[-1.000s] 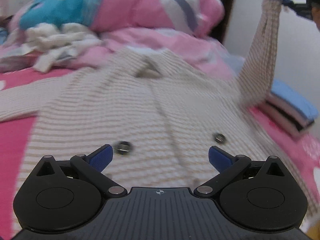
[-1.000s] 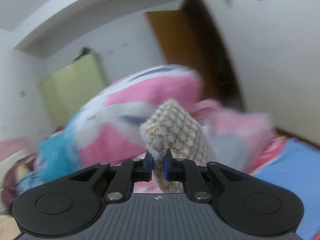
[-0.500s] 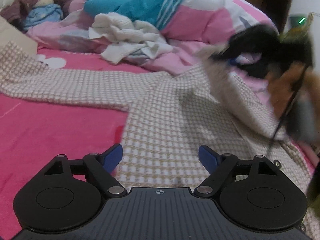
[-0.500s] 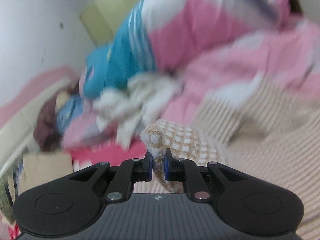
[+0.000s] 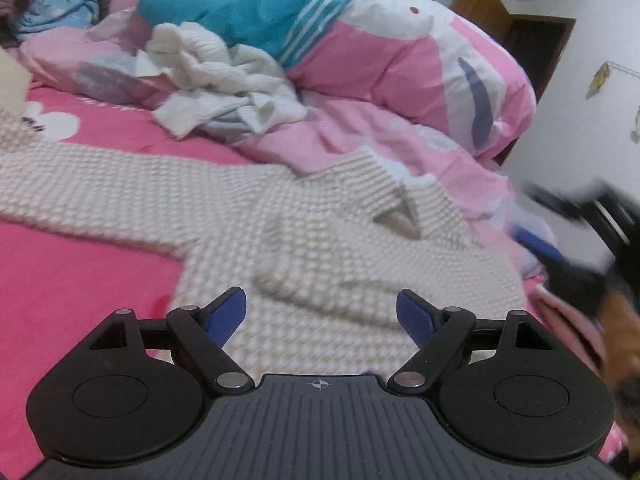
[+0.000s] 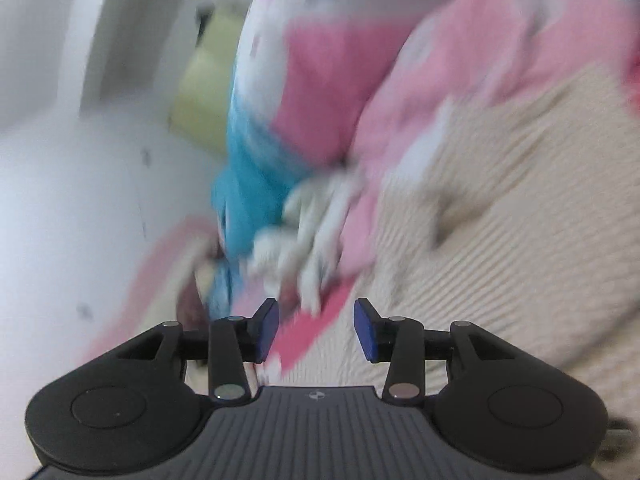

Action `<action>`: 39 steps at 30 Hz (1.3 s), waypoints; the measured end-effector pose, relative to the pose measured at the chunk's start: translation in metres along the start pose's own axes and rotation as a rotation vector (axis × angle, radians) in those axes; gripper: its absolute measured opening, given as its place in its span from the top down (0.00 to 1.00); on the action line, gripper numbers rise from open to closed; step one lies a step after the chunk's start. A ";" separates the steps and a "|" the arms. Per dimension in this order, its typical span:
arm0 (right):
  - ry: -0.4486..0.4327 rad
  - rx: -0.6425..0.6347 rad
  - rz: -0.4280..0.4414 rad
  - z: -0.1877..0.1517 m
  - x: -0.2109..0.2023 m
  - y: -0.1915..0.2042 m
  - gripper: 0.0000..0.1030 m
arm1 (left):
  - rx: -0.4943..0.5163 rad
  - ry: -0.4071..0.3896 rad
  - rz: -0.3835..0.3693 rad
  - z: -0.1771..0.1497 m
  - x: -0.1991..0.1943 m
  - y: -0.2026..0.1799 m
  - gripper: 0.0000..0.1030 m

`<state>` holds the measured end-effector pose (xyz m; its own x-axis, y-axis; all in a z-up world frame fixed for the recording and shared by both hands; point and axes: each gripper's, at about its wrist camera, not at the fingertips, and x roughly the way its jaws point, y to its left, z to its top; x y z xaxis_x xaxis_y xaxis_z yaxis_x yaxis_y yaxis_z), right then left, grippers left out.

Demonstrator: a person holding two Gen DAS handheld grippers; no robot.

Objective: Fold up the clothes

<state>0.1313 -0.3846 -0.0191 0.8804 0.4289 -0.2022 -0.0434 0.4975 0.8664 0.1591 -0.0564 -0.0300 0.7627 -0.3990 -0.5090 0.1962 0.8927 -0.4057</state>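
A cream waffle-knit cardigan (image 5: 332, 240) lies spread on the pink bed sheet (image 5: 76, 276). Its right sleeve (image 5: 320, 280) is folded across the chest, while the left sleeve (image 5: 100, 196) stretches out to the left. My left gripper (image 5: 320, 312) hovers open just above the cardigan's lower body, holding nothing. In the blurred right wrist view my right gripper (image 6: 316, 328) is open and empty, with the cardigan (image 6: 500, 220) to its right. The right gripper (image 5: 568, 232) also shows as a dark blur at the right edge of the left wrist view.
A pink, white and teal duvet (image 5: 360, 52) is heaped at the back of the bed. A crumpled white garment (image 5: 224, 80) lies against it. A wooden door (image 5: 532, 36) and white wall stand behind on the right.
My right gripper carried the sleeve cuff down and across the cardigan, then opened and let it go. The sleeve now lies folded on the chest. My left gripper stayed open.
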 end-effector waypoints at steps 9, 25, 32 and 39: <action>-0.281 0.437 -0.011 0.013 -0.141 -0.153 0.57 | 0.043 0.185 0.113 0.026 0.100 -0.006 0.26; -0.333 0.355 0.126 -0.009 -0.145 -0.194 0.63 | 0.148 0.051 0.184 0.038 0.101 -0.015 0.96; -0.332 0.312 0.127 -0.011 -0.146 -0.193 0.62 | -0.078 0.186 0.051 0.050 0.111 0.031 0.75; -0.332 0.303 0.128 -0.012 -0.146 -0.193 0.61 | 0.068 0.237 0.062 0.033 0.133 0.016 0.49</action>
<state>0.0057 -0.5340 -0.1621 0.9826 0.1832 0.0291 -0.0649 0.1923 0.9792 0.2838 -0.0879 -0.0794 0.6105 -0.3742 -0.6981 0.2010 0.9257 -0.3204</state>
